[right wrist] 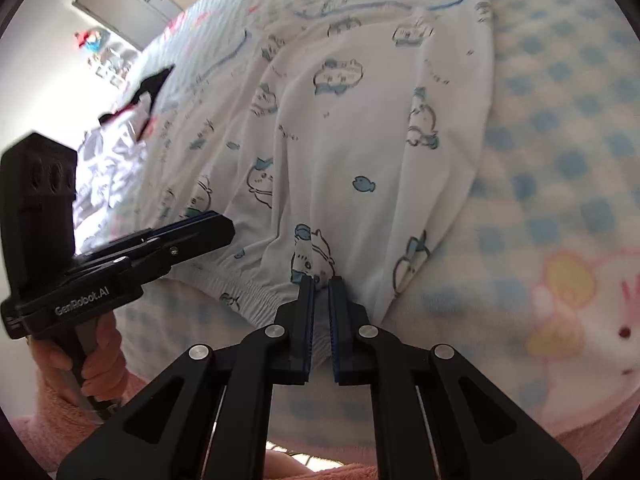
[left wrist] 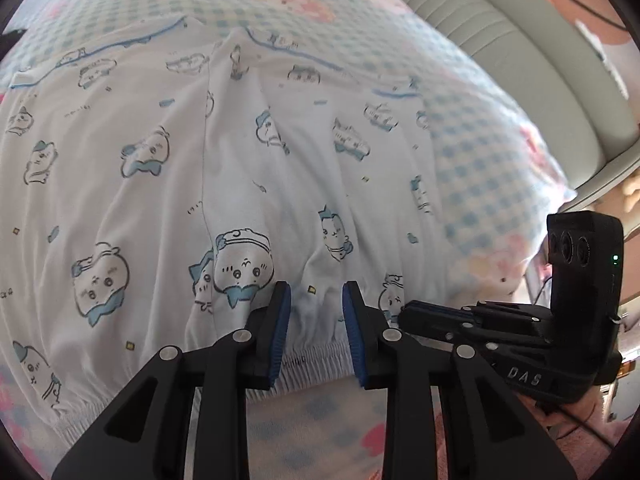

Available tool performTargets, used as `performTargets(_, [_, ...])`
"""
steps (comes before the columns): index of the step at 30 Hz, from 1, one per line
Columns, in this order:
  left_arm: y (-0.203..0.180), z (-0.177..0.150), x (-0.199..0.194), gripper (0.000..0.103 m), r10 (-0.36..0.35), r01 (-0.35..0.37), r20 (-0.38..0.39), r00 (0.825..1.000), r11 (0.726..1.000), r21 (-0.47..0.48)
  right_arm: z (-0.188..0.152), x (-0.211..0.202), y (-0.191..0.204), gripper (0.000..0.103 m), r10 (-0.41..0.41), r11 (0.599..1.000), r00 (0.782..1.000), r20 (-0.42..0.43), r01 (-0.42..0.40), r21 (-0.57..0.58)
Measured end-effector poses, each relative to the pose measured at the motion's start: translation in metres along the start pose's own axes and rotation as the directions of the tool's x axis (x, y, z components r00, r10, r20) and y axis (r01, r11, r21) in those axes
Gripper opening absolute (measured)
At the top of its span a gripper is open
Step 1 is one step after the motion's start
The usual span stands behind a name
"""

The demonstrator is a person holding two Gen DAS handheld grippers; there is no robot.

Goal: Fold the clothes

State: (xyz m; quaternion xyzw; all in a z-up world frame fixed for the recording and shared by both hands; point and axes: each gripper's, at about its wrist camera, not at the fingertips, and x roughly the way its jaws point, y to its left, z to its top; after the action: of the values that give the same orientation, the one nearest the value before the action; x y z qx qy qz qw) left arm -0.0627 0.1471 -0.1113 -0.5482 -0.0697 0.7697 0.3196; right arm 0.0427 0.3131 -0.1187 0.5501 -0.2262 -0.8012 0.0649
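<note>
Printed shorts (left wrist: 240,168) lie flat on the checked blanket (left wrist: 480,152) of the bed, waistband (left wrist: 316,354) nearest me, legs running toward 12 o'clock. I judge the cloth light, soft and limp; it will sag and crease, so the gathered elastic waistband is the firmest place to take hold. My left hand-held gripper (left wrist: 316,300) straddles the waistband at 6 o'clock in its view, jaws partly apart with fabric between the pads; I cannot tell whether they pinch it. My right hand-held gripper (right wrist: 320,292) sits at the waistband's right end, 6 o'clock in its view, jaws nearly closed, clenched on a fold of the shorts.
</note>
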Motion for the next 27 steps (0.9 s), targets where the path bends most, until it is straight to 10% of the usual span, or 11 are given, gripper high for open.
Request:
performTargets(8, [-0.002,-0.002,-0.004,0.029,-0.057,0.057,0.009,0.998,0.998,-0.015,-0.002,-0.014,-0.020,0.021,-0.208,0.976,0.978,-0.024,0.209,0.061])
performTargets(19, [-0.043,-0.009,0.007,0.030,-0.109,0.118,-0.079,0.991,0.986,0.120,-0.006,0.001,-0.024,0.023,0.073,0.989,0.995,-0.061,-0.065,0.129])
performTargets(21, [-0.046,-0.014,0.005,0.043,-0.111,0.123,-0.089,0.990,0.981,0.151,-0.003,0.001,-0.029,0.023,0.112,0.982,0.992,-0.049,-0.103,0.161])
performTargets(27, [-0.053,-0.013,-0.004,0.041,-0.061,0.066,-0.035,0.998,0.981,0.185,-0.004,-0.008,-0.028,0.023,0.093,0.982,0.995,-0.028,-0.087,0.168])
